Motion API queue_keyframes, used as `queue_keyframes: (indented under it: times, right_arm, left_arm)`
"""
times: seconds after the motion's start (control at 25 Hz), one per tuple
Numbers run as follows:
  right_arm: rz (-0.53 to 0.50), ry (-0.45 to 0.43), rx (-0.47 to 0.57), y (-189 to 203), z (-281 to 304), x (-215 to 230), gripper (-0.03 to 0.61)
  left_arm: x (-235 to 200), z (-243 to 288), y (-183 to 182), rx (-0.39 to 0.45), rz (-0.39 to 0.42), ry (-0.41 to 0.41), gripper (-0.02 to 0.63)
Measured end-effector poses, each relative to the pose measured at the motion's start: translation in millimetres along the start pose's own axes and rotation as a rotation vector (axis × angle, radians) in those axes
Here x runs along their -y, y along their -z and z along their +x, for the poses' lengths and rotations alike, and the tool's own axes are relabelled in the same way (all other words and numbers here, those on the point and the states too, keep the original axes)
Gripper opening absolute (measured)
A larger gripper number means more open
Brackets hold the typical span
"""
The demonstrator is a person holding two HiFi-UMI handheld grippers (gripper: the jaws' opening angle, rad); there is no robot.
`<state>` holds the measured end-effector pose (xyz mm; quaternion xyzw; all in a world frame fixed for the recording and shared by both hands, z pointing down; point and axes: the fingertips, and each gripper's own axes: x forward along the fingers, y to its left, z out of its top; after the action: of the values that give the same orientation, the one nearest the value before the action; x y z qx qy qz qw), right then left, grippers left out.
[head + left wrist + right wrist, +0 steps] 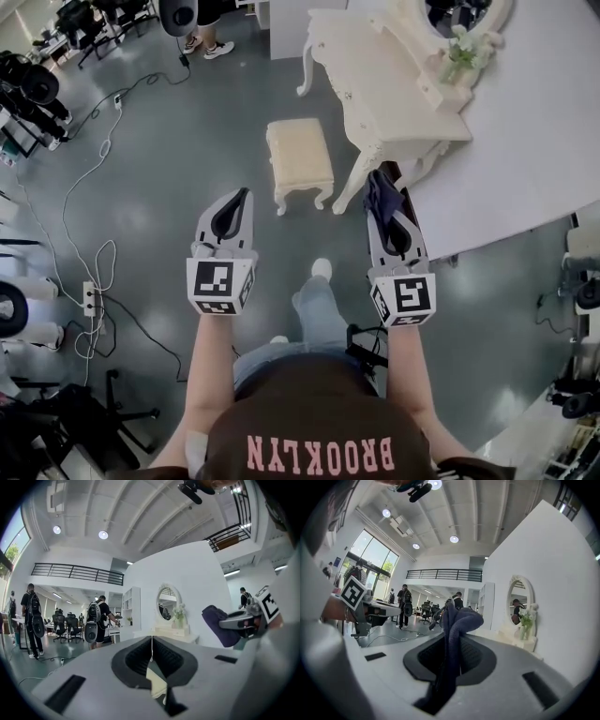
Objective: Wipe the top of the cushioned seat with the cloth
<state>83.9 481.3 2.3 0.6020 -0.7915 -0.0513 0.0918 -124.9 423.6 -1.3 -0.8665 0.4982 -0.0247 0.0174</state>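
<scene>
The cream cushioned seat (300,155), a small stool with curved legs, stands on the grey floor ahead of me, beside the white vanity table (384,89). My left gripper (246,194) hovers short of the stool and to its left, shut with nothing in it; in the left gripper view the pads meet along a thin seam at my left gripper (151,648). My right gripper (384,187) is held to the stool's right near the vanity leg, shut on a dark blue cloth (377,199). The cloth (457,620) bunches up out of the jaws.
White cables (80,202) and a power strip (91,298) lie on the floor to the left. Office chairs (89,23) stand at the far left. A white raised surface (525,141) runs along the right. A person's feet (211,47) stand far ahead.
</scene>
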Motion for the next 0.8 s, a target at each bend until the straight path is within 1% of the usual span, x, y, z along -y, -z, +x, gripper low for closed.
queue_keyframes:
  times: [0.16, 0.36, 0.48, 0.6, 0.8]
  right_arm:
    - [-0.001, -0.029, 0.001, 4.2, 49.1, 47.2, 0.038]
    - [-0.010, -0.082, -0.006, 5.4, 116.5, 96.5, 0.038]
    - [-0.026, -0.127, -0.016, 5.7, 155.1, 116.7, 0.039]
    - [-0.031, -0.166, -0.039, 10.3, 190.0, 133.9, 0.038]
    - [-0.044, -0.188, -0.068, 25.6, 239.2, 155.5, 0.039]
  left_arm:
    - [3.0, 58.7, -3.3, -0.008, 0.013, -0.024, 0.005]
    - [-6.7, 127.7, -2.6, -0.044, 0.012, -0.075, 0.005]
    - [-18.5, 164.0, -4.0, -0.052, -0.010, -0.118, 0.005]
    - [-24.9, 196.3, -3.1, -0.057, -0.018, -0.143, 0.005]
    - [-31.7, 235.7, 12.0, -0.095, -0.017, -0.175, 0.005]
